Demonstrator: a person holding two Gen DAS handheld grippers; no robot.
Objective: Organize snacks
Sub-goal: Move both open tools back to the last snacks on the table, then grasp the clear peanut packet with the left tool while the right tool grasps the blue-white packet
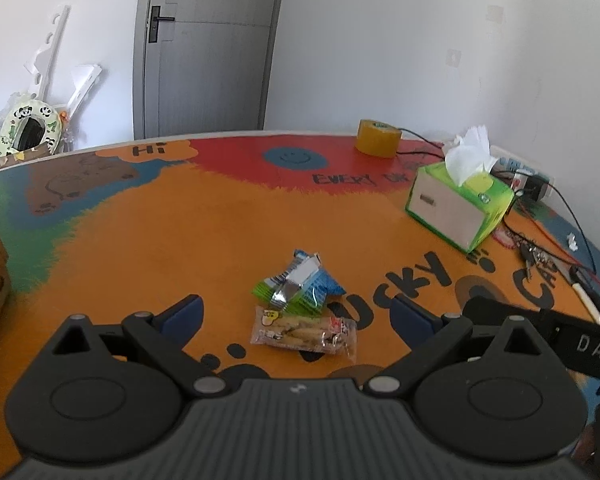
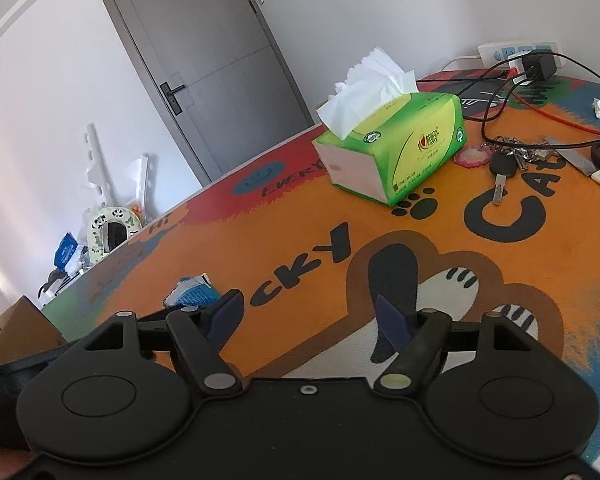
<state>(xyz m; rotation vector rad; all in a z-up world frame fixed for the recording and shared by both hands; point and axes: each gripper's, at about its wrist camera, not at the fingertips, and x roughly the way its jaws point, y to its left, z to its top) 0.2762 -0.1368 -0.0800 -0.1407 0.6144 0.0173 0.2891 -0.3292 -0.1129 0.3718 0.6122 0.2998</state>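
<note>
Left wrist view: the left gripper (image 1: 296, 312) stands with its fingers (image 1: 186, 314) wide apart and nothing between the pads. Just ahead of it on the tabletop (image 1: 160, 232) lies the snack pile. A clear-wrapped biscuit pack (image 1: 304, 334) lies nearest the fingers, flat and crosswise. Touching its far side sit the green packets (image 1: 296, 300), with a blue packet (image 1: 316, 276) resting partly on top of them. The tissue box (image 1: 460, 204) stands well to the right of the pile and farther off, and a tape roll (image 1: 379, 138) stands behind the box near the far edge. No tray or container for the snacks can be seen.

Right wrist view: the right gripper (image 2: 308, 312) is likewise spread wide and empty, over the painted cat figure. The blue packet (image 2: 194, 290) shows at the left, partly hidden behind the left finger (image 2: 228, 310). The tissue box (image 2: 392, 148) stands ahead, with keys (image 2: 508, 164) and cables to its right.

Assessment: the step in hand appears to be the approach to a first pick, with no snack held. The next move calls for lowering the left fingers astride the biscuit pack across its narrow width, then closing gently. The thin wrapper lies flat, so the pads may slide over it or nudge the packets behind.
</note>
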